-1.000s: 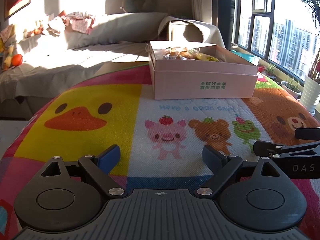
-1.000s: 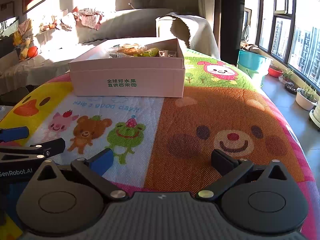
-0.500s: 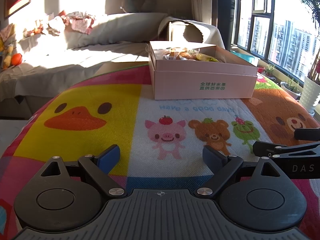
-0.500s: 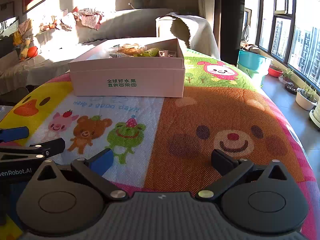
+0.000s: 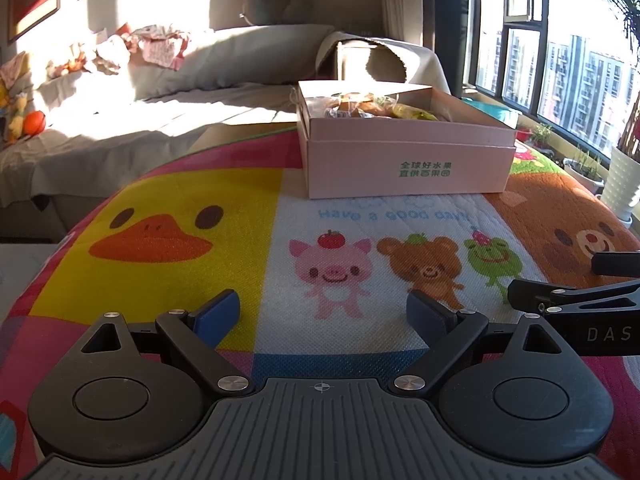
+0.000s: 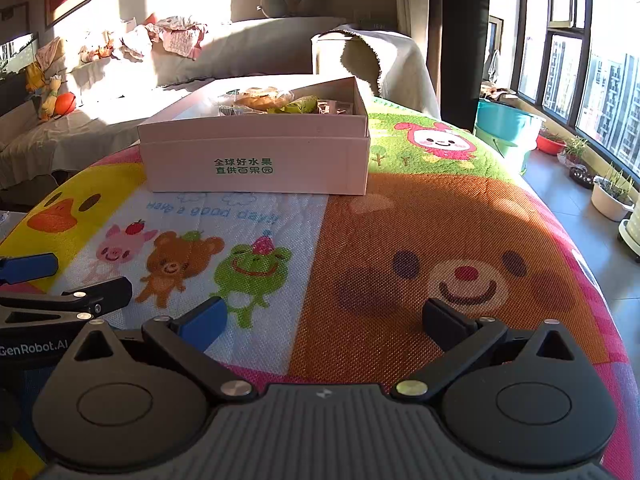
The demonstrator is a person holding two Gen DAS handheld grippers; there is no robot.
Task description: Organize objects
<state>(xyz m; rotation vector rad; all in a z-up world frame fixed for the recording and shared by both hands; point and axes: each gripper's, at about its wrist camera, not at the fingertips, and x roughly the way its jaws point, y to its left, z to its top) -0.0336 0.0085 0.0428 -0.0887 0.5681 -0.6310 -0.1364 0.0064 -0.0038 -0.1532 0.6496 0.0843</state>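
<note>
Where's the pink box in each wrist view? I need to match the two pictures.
Left wrist: pink box sits upper centre-right, at the far end of the mat.
Right wrist: pink box sits upper centre-left.
Shared landmark: the green frog printed on the mat.

**Readable lettering on box, mat and claws**

The pink cardboard box (image 5: 408,168) carries green print, "全球好水果 / 直供百果园". The cartoon-animal mat (image 5: 256,280) reads "Have a good day!" (blue letters, just before the box). The right claw's (image 5: 576,300) body shows "DAS"; the left claw's (image 6: 64,296) shows "GenRobot.AI".
</note>
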